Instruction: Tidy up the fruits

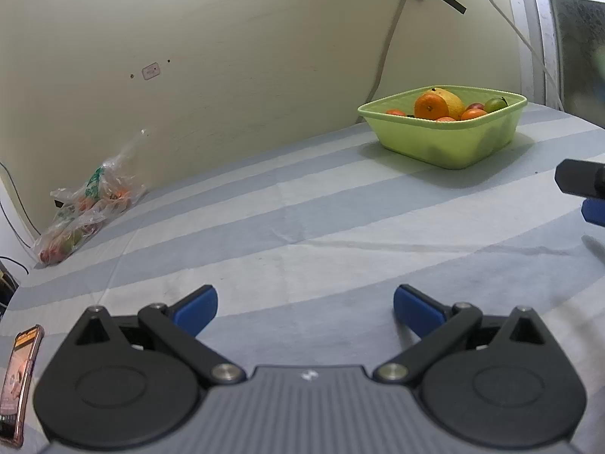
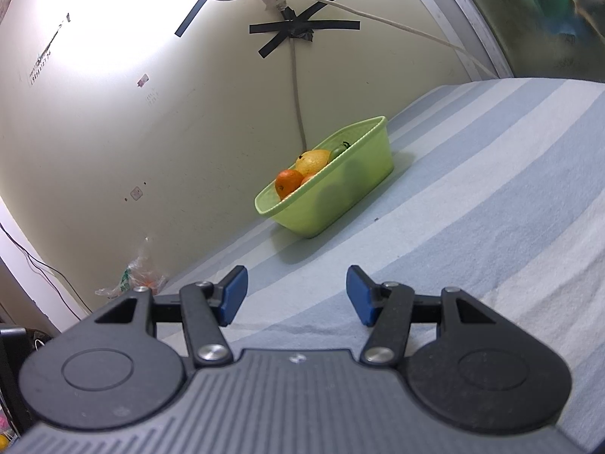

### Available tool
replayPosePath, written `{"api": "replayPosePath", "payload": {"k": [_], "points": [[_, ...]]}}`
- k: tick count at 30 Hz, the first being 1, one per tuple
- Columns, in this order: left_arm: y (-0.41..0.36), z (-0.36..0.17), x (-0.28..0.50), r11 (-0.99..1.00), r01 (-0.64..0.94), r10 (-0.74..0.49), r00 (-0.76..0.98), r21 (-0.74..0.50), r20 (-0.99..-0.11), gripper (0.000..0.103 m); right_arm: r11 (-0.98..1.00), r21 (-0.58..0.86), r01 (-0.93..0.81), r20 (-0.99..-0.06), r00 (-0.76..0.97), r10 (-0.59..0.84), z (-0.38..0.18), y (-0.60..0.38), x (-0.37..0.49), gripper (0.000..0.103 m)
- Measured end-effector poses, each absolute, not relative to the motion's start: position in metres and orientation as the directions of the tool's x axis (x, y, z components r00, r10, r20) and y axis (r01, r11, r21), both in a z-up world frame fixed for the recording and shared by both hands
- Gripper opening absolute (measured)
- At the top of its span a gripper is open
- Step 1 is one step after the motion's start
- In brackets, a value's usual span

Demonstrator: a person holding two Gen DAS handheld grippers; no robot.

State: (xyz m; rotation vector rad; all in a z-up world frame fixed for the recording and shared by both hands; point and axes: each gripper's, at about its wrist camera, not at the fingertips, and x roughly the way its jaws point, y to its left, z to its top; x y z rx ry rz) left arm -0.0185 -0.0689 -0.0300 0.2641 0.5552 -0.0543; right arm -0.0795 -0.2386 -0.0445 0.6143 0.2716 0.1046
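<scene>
A light green plastic basket (image 1: 446,140) stands on the striped cloth near the wall, holding an orange (image 1: 429,106), a yellow fruit (image 1: 453,102), small orange fruits and a green one. It also shows in the right wrist view (image 2: 340,193). A clear plastic bag of fruits (image 1: 81,212) lies at the far left by the wall, and also shows in the right wrist view (image 2: 132,280). My left gripper (image 1: 305,308) is open and empty, low over the cloth. My right gripper (image 2: 297,295) is open and empty; its tip shows in the left wrist view (image 1: 584,189).
A phone in a pink case (image 1: 19,382) lies at the near left edge of the cloth. Cables and black tape (image 2: 298,30) run down the wall behind the basket. A window frame (image 1: 537,38) stands at the far right.
</scene>
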Motion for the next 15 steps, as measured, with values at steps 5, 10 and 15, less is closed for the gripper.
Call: {"api": "replayPosePath", "payload": {"k": [5, 10, 15], "points": [[-0.0697, -0.03, -0.0176, 0.965, 0.121, 0.022, 0.848, 0.235, -0.529, 0.103, 0.811, 0.584, -0.019, -0.218, 0.959, 0.179, -0.0443, -0.2394, -0.0792, 0.06], [-0.0694, -0.0301, -0.0172, 0.964, 0.123, 0.021, 0.848, 0.235, -0.529, 0.103, 0.811, 0.585, -0.018, -0.218, 0.959, 0.178, -0.044, -0.2391, -0.08, 0.06], [-0.0696, -0.0301, -0.0171, 0.964, 0.123, 0.02, 0.849, 0.235, -0.529, 0.103, 0.81, 0.586, -0.018, -0.217, 0.96, 0.179, -0.044, -0.2392, -0.0801, 0.06]]}}
